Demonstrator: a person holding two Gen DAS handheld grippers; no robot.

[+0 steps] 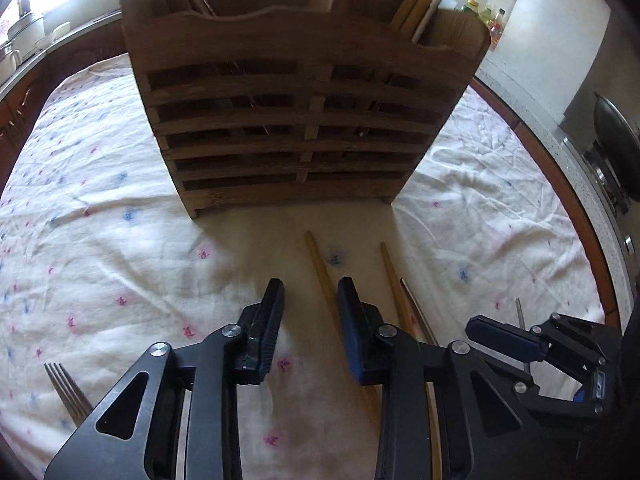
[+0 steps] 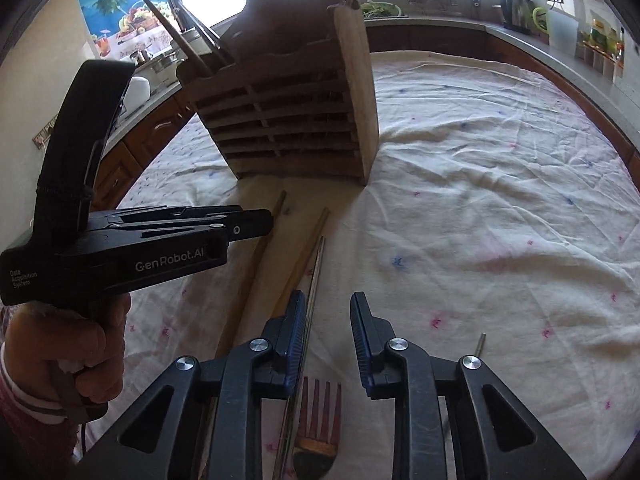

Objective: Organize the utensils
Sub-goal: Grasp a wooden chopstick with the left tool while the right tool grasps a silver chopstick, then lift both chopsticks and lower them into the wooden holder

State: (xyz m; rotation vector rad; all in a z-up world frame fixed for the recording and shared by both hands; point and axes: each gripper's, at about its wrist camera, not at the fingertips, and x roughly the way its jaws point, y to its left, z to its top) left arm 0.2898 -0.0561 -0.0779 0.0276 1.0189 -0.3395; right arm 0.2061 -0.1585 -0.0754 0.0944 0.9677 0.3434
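A slatted wooden utensil holder (image 1: 304,120) stands on the cloth-covered table, with spoons and chopsticks in it; it also shows in the right wrist view (image 2: 292,112). Two wooden chopsticks (image 1: 320,268) and a metal chopstick (image 1: 416,312) lie in front of it. My left gripper (image 1: 310,292) is open and empty, low over a wooden chopstick. My right gripper (image 2: 328,308) is open and empty above a fork (image 2: 318,420), beside the metal chopstick (image 2: 314,280). A second fork (image 1: 66,394) lies at lower left in the left wrist view.
The round table wears a white cloth (image 2: 480,184) with small pink and blue marks. A thin metal rod (image 2: 481,342) lies right of the right gripper. Kitchen counters with pots (image 1: 24,36), bottles (image 2: 600,40) and a wok (image 1: 616,136) ring the table.
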